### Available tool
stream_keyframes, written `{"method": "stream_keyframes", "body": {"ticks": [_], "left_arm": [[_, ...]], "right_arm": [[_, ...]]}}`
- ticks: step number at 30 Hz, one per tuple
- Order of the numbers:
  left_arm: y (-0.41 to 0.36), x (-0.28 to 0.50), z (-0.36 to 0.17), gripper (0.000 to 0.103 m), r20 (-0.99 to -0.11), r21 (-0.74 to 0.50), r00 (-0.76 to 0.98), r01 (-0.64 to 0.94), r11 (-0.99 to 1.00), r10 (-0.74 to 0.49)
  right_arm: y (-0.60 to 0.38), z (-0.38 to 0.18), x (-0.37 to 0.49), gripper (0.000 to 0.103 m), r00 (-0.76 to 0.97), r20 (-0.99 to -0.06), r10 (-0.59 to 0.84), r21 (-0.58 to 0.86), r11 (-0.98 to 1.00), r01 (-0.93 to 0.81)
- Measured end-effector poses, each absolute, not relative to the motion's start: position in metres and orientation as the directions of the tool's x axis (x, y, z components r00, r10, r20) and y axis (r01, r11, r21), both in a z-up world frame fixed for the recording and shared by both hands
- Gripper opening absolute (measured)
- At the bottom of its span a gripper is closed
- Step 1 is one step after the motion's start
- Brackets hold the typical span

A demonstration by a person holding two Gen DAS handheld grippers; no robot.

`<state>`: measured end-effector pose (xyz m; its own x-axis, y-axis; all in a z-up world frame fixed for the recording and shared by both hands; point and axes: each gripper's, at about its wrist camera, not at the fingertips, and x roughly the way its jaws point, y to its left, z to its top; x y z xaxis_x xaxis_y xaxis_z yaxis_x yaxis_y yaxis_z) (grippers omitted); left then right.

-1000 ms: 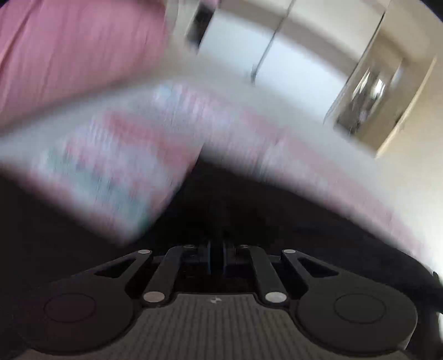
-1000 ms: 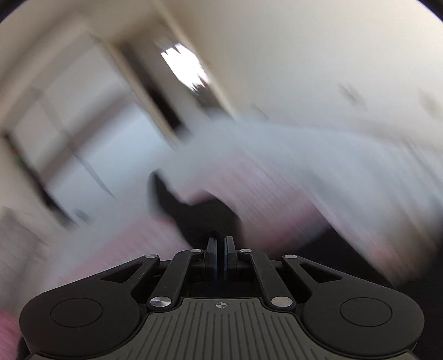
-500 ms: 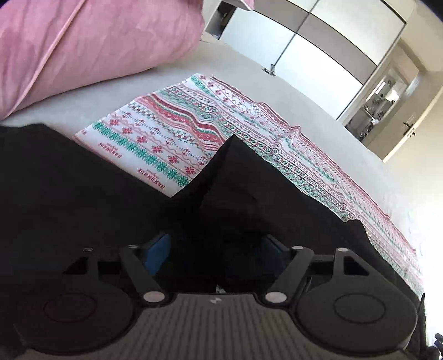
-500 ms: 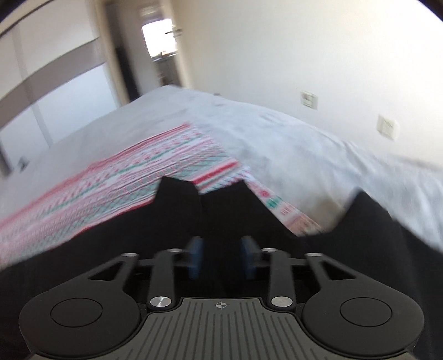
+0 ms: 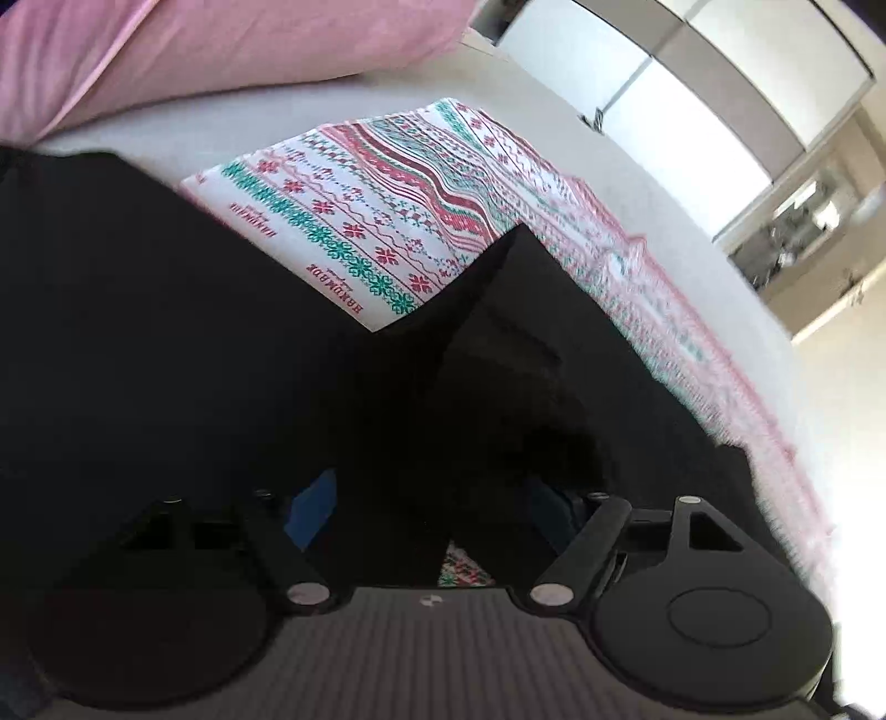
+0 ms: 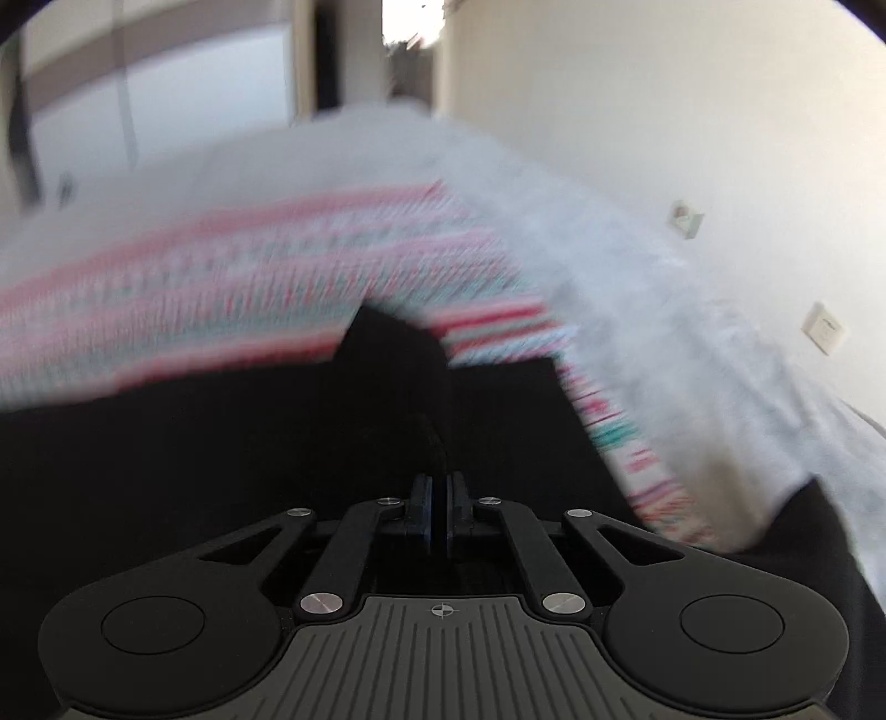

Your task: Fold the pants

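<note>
Black pants (image 5: 194, 343) lie spread on a patterned red, green and white cloth (image 5: 382, 216) on the bed. My left gripper (image 5: 437, 498) is open, its blue pads wide apart, with a raised fold of the pants lying between the fingers. In the right wrist view the pants (image 6: 277, 443) fill the lower half. My right gripper (image 6: 440, 501) is shut, its pads pinching a ridge of the black fabric that rises to a peak in front of it. The right view is blurred by motion.
A pink pillow (image 5: 210, 50) lies at the far left of the bed. The white bed sheet (image 6: 637, 288) runs to a wall with sockets (image 6: 825, 327) on the right. Wardrobe doors (image 5: 692, 83) stand beyond the bed.
The right gripper went from shut to open over the pants, then closed on a fold of them. The left gripper opened and now stays open over the fabric.
</note>
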<state>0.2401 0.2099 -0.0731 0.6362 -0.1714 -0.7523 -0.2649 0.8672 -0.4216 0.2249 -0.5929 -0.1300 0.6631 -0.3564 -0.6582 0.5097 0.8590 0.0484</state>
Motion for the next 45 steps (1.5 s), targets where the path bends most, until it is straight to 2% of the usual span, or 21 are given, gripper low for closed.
{"method": "stream_keyframes", "body": {"ticks": [3, 5, 10, 13, 16, 18, 21, 23, 24, 25, 26, 28, 32, 34, 37, 42, 45], "left_arm": [[0.202, 0.241, -0.076, 0.074, -0.767, -0.358, 0.629, -0.257, 0.897, -0.126], [0.201, 0.240, -0.076, 0.074, -0.766, -0.349, 0.633, -0.257, 0.901, -0.116], [0.204, 0.236, -0.075, 0.074, -0.767, -0.365, 0.630, -0.270, 0.891, -0.123], [0.207, 0.232, -0.073, 0.074, -0.768, -0.369, 0.629, -0.285, 0.885, -0.118], [0.211, 0.230, -0.073, 0.074, -0.770, -0.366, 0.627, -0.285, 0.886, -0.116], [0.214, 0.229, -0.072, 0.074, -0.771, -0.371, 0.626, -0.291, 0.882, -0.118], [0.215, 0.226, -0.070, 0.074, -0.770, -0.380, 0.626, -0.301, 0.875, -0.119], [0.215, 0.224, -0.068, 0.074, -0.768, -0.388, 0.628, -0.303, 0.870, -0.124], [0.214, 0.222, -0.066, 0.074, -0.766, -0.393, 0.630, -0.300, 0.869, -0.128], [0.214, 0.219, -0.064, 0.074, -0.761, -0.398, 0.635, -0.294, 0.869, -0.134], [0.215, 0.216, -0.061, 0.074, -0.756, -0.403, 0.641, -0.291, 0.868, -0.136], [0.217, 0.211, -0.055, 0.074, -0.744, -0.418, 0.653, -0.291, 0.861, -0.141], [0.219, 0.204, -0.044, 0.074, -0.717, -0.467, 0.675, -0.280, 0.839, -0.174], [0.218, 0.205, -0.040, 0.075, -0.700, -0.501, 0.686, -0.272, 0.822, -0.199], [0.211, 0.211, -0.039, 0.081, -0.672, -0.555, 0.702, -0.266, 0.788, -0.236], [0.200, 0.229, -0.054, 0.093, -0.706, -0.581, 0.663, -0.343, 0.738, -0.249], [0.204, 0.238, -0.067, 0.093, -0.735, -0.568, 0.643, -0.409, 0.714, -0.215]], "right_arm": [[-0.609, -0.117, 0.189, 0.000, 0.655, -0.616, -0.439, 0.115, 0.772, 0.625], [-0.618, -0.120, 0.174, 0.000, 0.590, -0.620, -0.517, 0.087, 0.702, 0.707], [-0.617, -0.136, 0.166, 0.001, 0.529, -0.669, -0.522, 0.051, 0.679, 0.733], [-0.617, -0.128, 0.147, 0.001, 0.521, -0.656, -0.546, 0.139, 0.591, 0.794], [-0.607, -0.126, 0.149, 0.003, 0.463, -0.645, -0.608, 0.049, 0.572, 0.819], [-0.602, -0.131, 0.157, 0.010, 0.441, -0.649, -0.620, -0.035, 0.603, 0.797], [-0.604, -0.127, 0.156, 0.021, 0.443, -0.646, -0.622, -0.018, 0.592, 0.805], [-0.609, -0.121, 0.152, 0.048, 0.426, -0.633, -0.647, 0.004, 0.547, 0.837], [-0.609, -0.119, 0.152, 0.056, 0.405, -0.619, -0.673, -0.024, 0.532, 0.847], [-0.607, -0.117, 0.155, 0.072, 0.377, -0.601, -0.705, -0.074, 0.518, 0.852], [-0.605, -0.115, 0.155, 0.077, 0.351, -0.579, -0.736, -0.121, 0.503, 0.856], [-0.607, -0.112, 0.152, 0.082, 0.316, -0.553, -0.771, -0.141, 0.460, 0.877], [-0.617, -0.108, 0.137, 0.083, 0.324, -0.566, -0.758, -0.013, 0.401, 0.916], [-0.602, -0.103, 0.146, 0.083, 0.373, -0.540, -0.754, -0.031, 0.461, 0.887], [-0.564, -0.100, 0.175, 0.083, 0.501, -0.533, -0.682, -0.084, 0.631, 0.771], [-0.497, -0.099, 0.220, 0.084, 0.666, -0.585, -0.462, -0.037, 0.836, 0.548], [-0.447, -0.096, 0.243, 0.087, 0.734, -0.586, -0.343, -0.063, 0.923, 0.380]]}}
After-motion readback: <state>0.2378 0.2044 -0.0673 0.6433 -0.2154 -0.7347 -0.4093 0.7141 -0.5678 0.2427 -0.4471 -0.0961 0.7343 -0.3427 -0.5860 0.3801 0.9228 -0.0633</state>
